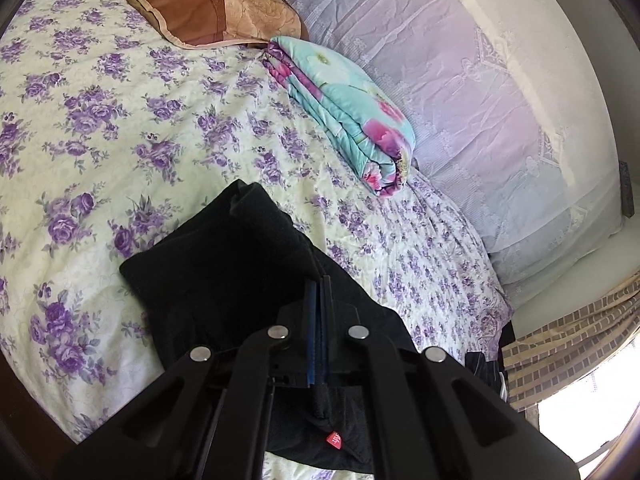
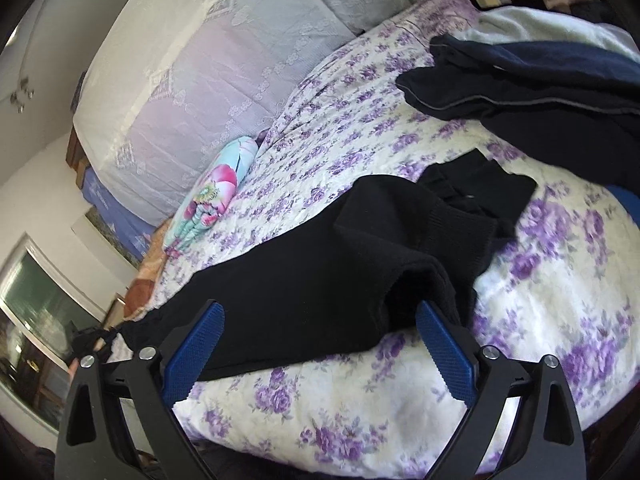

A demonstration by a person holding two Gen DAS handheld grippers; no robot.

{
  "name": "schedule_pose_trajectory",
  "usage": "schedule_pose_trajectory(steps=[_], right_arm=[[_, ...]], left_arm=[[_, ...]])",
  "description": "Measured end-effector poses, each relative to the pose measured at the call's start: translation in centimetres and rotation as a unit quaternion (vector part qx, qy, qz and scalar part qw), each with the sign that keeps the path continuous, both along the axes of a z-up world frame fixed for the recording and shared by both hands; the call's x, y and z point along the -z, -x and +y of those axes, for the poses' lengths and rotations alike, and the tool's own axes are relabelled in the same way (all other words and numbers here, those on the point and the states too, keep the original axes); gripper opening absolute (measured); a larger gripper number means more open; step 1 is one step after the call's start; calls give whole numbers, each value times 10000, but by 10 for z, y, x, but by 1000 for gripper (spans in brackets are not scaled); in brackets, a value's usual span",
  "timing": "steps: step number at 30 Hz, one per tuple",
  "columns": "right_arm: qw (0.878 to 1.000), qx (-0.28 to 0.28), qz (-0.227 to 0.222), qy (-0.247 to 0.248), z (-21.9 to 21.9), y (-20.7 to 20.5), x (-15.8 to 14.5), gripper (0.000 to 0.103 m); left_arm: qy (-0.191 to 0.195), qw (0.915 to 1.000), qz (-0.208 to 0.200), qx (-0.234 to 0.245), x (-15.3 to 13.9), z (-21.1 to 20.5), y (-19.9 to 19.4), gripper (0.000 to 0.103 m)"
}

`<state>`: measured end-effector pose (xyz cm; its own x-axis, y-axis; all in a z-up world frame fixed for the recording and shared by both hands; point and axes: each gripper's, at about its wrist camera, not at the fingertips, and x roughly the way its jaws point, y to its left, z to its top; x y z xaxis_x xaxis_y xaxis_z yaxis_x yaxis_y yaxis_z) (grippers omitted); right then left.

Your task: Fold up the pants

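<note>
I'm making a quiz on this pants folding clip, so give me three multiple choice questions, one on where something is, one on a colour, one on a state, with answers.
1. Where does the folded floral quilt lie?
A. On the bedspread beside the lace-covered headboard
B. On top of the pants
C. On the floor

2. What colour are the pants being folded?
A. Red
B. Black
C. White

3. How do the jaws of the two grippers stand?
A. Both wide open
B. Left open, right shut
C. Left shut on the pants, right open

Answers:
1. A, the quilt rests on the purple-flowered bedspread against the headboard, apart from the pants.
2. B, the fabric is black in both views.
3. C, the left gripper has its blue pads pressed together with black cloth between them, while the right gripper shows its pads far apart over the pants.
</note>
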<state>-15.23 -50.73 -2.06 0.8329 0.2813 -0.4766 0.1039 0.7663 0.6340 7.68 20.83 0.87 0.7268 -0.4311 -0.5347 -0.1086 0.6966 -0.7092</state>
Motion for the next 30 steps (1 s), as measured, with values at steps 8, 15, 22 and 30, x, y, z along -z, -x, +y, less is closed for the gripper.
schedule_pose_trajectory(steps=[8, 15, 22, 30], right_arm=[[9842, 79, 28, -1769, -40, 12, 25, 63], [9471, 13, 160, -3204, -42, 12, 56, 75], [9425, 722, 555, -3216, -44, -18, 72, 75], [9747, 1030, 602, -1892, -51, -24, 50, 69]], left_arm=[[2, 10000, 7, -38, -4, 5, 1, 0], [-15, 9999, 108, -20, 4, 5, -2, 0], [-28, 9999, 137, -29, 7, 5, -4, 0], [42, 9998, 212, -37, 20, 13, -7, 0]])
